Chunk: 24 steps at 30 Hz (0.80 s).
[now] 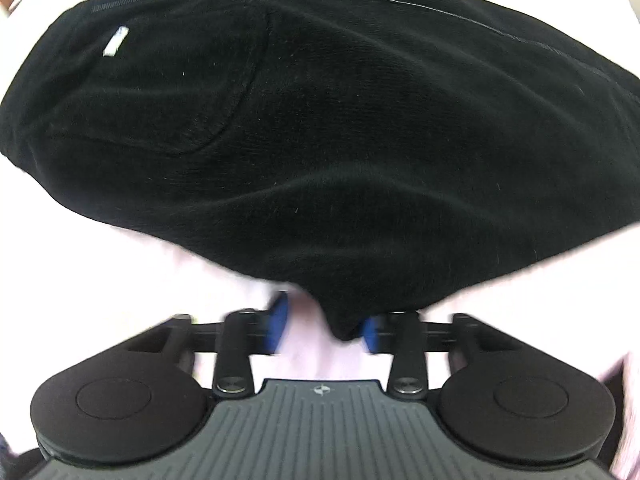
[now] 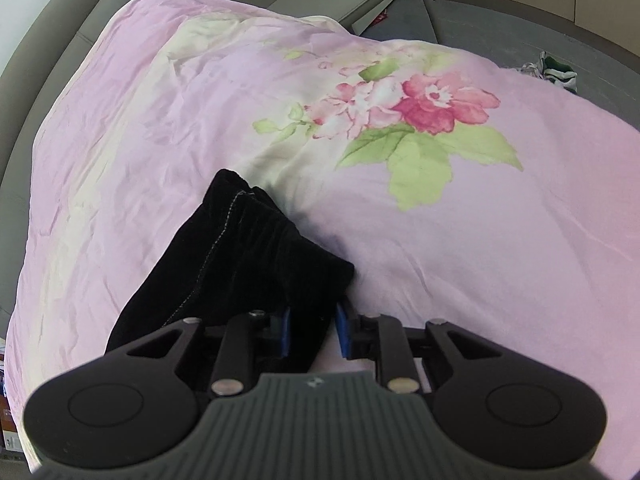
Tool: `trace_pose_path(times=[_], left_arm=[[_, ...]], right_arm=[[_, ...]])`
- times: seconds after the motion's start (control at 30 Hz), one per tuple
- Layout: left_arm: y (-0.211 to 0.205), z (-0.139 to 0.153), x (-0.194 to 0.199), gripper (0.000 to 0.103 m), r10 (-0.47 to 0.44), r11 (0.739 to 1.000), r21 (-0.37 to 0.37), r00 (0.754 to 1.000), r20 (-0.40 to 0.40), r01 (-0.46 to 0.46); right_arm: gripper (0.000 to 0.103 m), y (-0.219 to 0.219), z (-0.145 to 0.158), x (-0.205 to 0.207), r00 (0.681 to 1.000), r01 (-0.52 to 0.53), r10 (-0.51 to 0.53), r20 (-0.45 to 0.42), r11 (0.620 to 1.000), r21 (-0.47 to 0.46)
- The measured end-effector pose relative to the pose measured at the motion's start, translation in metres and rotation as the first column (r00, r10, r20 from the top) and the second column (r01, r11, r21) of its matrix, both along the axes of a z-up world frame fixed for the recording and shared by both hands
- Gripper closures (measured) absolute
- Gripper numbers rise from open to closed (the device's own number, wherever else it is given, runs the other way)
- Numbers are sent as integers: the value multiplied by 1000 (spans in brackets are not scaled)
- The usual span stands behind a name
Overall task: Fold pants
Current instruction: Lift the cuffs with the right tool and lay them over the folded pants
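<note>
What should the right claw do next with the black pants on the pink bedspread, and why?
Probably lower and release. The right claw grips a bunched end of the black pants above the pink bedspread, while the left claw stands open, a fabric tip between its pads, and the pants lie spread before it.
</note>
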<state>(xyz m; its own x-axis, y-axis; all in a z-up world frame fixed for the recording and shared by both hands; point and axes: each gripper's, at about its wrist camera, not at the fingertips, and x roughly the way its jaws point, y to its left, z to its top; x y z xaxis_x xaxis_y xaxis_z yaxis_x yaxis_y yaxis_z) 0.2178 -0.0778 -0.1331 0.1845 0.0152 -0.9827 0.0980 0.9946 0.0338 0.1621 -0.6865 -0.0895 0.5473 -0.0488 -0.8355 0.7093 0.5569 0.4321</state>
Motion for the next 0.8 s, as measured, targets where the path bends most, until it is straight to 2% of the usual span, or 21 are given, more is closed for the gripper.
trace_pose_path(times=[0.1,0.2,0.37,0.47,0.6,0.8], left_arm=[[0,17,-10,51,-94,996,-8,995,-15,94],[-2,41,-19,51,-181,982,-41,983,26,182],[-13,84,-13,51,-235,959,-112,953,193,259],[-22,94,-1,51,-240,950,-131,932,270,282],[-32,78,22,55,-238,938,-180,927,288,297],[-44,22,45,57,-241,933,-210,940,240,293]], right_arm=[[85,12,27,7,994,-105,107,19,990,-92],[85,24,58,14,980,-187,195,38,970,-158],[85,68,116,25,929,-330,364,64,894,-302],[86,105,144,31,891,-382,442,104,854,-353],[86,163,170,41,834,-447,530,153,811,-378],[87,251,187,68,750,-539,630,200,758,-366]])
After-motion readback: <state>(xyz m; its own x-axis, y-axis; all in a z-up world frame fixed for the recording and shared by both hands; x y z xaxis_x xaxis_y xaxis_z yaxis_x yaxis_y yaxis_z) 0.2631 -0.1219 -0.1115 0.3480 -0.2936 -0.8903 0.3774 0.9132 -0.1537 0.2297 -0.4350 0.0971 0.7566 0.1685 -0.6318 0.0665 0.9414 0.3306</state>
